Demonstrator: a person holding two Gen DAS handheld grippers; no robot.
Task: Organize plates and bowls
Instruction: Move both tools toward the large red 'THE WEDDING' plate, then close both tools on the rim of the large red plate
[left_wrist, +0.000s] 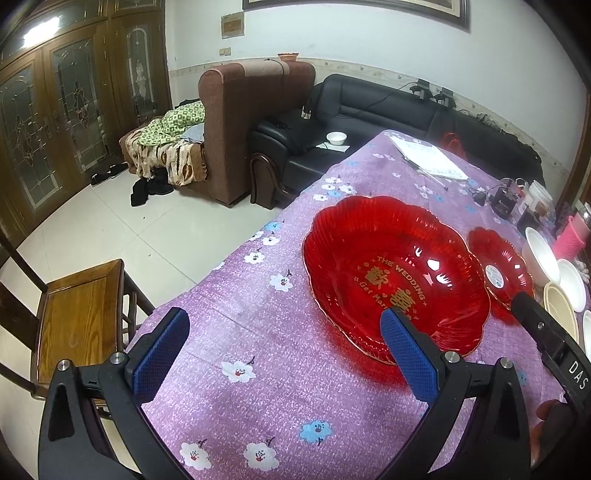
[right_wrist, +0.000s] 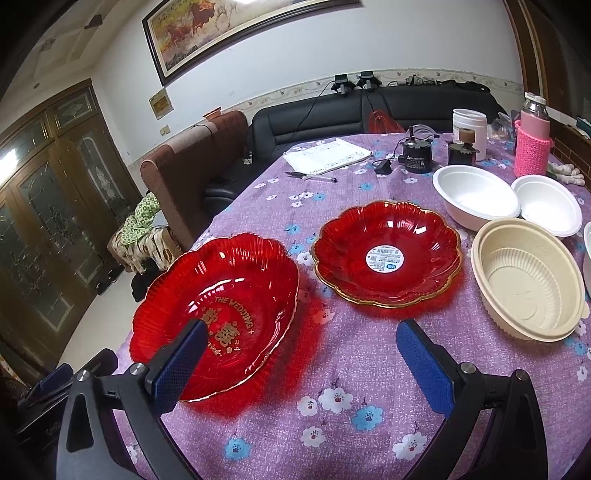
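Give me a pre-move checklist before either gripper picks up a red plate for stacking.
1. Left gripper open: ok, blue pads wide apart, holding nothing.
2. Right gripper open: ok, also holding nothing.
3. Wedding plate free to lift: ok, nothing lies in it; one finger of each gripper overlaps its near rim.
4. Stickered red plate clear as a stacking partner: ok, it holds only its label.
5. Plates apart: ok, tablecloth shows between them.
6. Beige bowl clear of the stickered plate: ok, a narrow strip of cloth shows between them.
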